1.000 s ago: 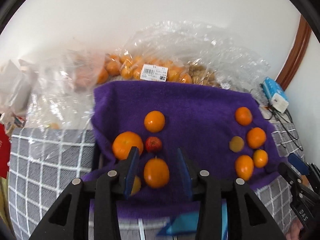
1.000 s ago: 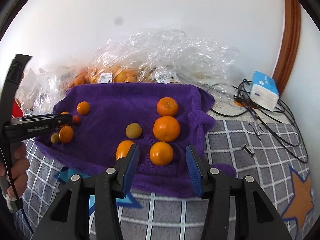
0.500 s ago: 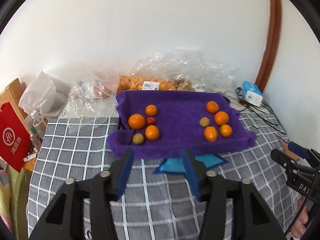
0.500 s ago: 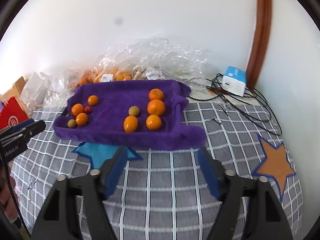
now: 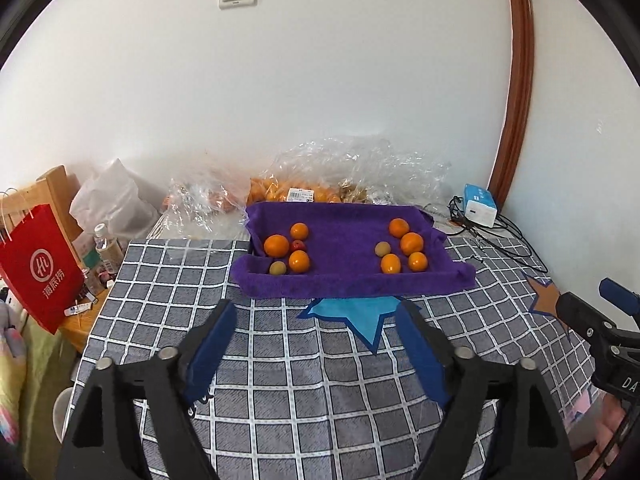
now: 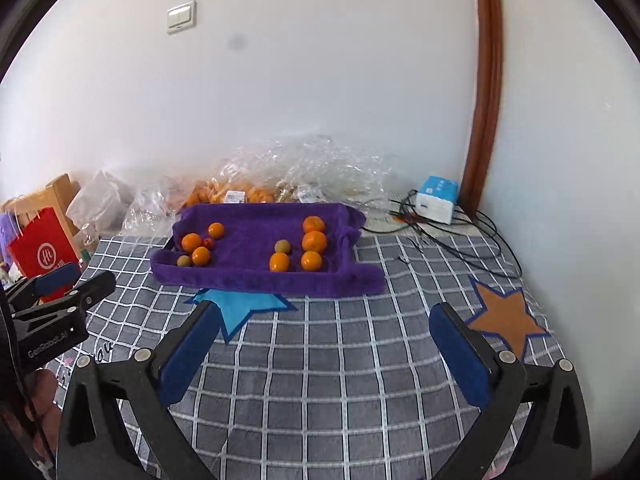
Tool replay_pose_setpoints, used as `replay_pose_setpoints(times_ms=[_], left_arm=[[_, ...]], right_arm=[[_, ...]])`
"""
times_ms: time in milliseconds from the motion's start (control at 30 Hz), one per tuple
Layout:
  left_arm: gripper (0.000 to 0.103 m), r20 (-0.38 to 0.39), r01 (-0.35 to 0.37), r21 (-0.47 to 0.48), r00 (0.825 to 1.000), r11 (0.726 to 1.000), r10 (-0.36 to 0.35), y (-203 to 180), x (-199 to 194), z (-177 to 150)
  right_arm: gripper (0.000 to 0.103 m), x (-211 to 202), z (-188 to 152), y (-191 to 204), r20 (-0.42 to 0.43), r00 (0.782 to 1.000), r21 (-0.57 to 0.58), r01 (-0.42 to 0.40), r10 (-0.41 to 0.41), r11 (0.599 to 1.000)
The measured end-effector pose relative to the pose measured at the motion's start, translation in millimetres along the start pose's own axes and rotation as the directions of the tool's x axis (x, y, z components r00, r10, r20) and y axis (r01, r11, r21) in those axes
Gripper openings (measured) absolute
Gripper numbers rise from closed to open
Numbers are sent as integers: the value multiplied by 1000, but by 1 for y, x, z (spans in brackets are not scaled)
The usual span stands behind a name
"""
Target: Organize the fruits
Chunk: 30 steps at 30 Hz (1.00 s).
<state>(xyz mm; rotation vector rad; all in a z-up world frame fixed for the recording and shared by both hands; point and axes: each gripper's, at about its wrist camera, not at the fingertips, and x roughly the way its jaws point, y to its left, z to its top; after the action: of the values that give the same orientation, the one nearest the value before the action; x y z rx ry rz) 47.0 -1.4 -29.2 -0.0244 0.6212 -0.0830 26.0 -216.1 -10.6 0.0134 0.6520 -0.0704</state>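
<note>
Fruits [image 5: 400,246] in two clusters on purple towel [image 5: 344,240]; both grippers empty, jaws opening.

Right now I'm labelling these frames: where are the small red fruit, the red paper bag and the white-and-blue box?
small red fruit [image 5: 297,245], left wrist view, its top.
red paper bag [image 5: 40,268], left wrist view, printed front.
white-and-blue box [image 6: 436,196], right wrist view, its front face.

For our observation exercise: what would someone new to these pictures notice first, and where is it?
The purple towel, spread at the far side of the grey checked tablecloth, draws the eye, with two clusters of fruit on it, mostly oranges. In the foreground, the left gripper and right gripper are opening with nothing between them.
</note>
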Motion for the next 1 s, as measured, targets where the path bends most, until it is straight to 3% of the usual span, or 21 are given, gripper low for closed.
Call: replay_pose_setpoints(times_ms=[367,1000], left_arm=[[90,55,-34,7,998,999,34,-4,-32,-9],[91,42,-50,16,998,999,50,-5,-35,-14]], right_arm=[[103,-22,-13,-3,16,1000,6,22,-22,1000],[103,-30,-16,-6,26,998,16,49,-50,999]])
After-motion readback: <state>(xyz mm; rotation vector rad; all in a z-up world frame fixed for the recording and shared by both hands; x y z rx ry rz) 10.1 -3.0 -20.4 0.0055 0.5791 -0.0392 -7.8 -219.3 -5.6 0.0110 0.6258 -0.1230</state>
